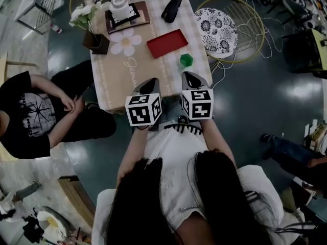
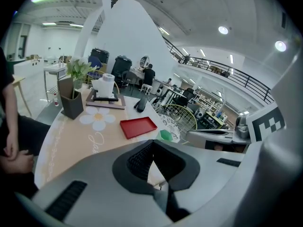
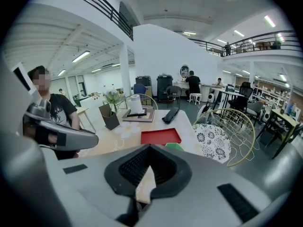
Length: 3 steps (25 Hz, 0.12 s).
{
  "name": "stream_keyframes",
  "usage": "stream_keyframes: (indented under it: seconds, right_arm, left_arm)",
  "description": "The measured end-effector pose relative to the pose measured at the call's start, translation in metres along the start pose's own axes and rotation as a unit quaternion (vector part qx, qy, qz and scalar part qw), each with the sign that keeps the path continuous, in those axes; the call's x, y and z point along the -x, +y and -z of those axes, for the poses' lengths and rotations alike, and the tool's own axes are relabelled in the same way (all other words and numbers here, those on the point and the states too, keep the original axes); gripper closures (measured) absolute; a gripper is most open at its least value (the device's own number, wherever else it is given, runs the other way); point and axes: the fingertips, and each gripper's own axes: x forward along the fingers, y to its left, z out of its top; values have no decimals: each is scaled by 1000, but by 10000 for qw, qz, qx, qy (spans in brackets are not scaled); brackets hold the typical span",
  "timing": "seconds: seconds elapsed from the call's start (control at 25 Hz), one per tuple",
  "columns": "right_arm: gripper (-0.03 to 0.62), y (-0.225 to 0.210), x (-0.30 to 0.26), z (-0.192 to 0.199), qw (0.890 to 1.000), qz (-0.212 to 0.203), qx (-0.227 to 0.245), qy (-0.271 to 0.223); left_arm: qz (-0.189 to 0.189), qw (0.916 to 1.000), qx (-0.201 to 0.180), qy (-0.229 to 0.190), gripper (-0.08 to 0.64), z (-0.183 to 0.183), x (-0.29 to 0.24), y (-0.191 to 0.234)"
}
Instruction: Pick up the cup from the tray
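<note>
I see both grippers side by side over the near edge of the table (image 1: pixel 110 86), each pointing toward the far edge. The left gripper (image 1: pixel 149 84) has its jaws together with nothing between them, and its own view shows only tabletop past the pads. The right gripper (image 1: pixel 190 78) is the same: jaws closed and empty. The green cup (image 1: pixel 186 60) stands on the table itself, not in the red tray (image 1: pixel 167 43). It is just off the tray's near right side and close to the table's right edge, ahead of the right gripper. The tray lies empty toward the right of the table's middle. A planter with white flowers (image 1: pixel 95 39) stands at the left edge. A tissue roll (image 1: pixel 120 6) on a dark board and a black case (image 1: pixel 171 9) lie along the far edge.
</note>
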Motion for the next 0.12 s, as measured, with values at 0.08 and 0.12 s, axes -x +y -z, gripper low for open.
stream_keyframes:
  seconds: [0.08, 0.12]
  right_arm:
    - [583, 0, -1, 0, 10000, -15, 23, 11]
    - [583, 0, -2, -1, 10000, -24, 33, 17]
  left_arm:
    - [-14, 10000, 8, 2, 552, 0, -1, 1]
    - [-21, 10000, 12, 4, 552, 0, -1, 1]
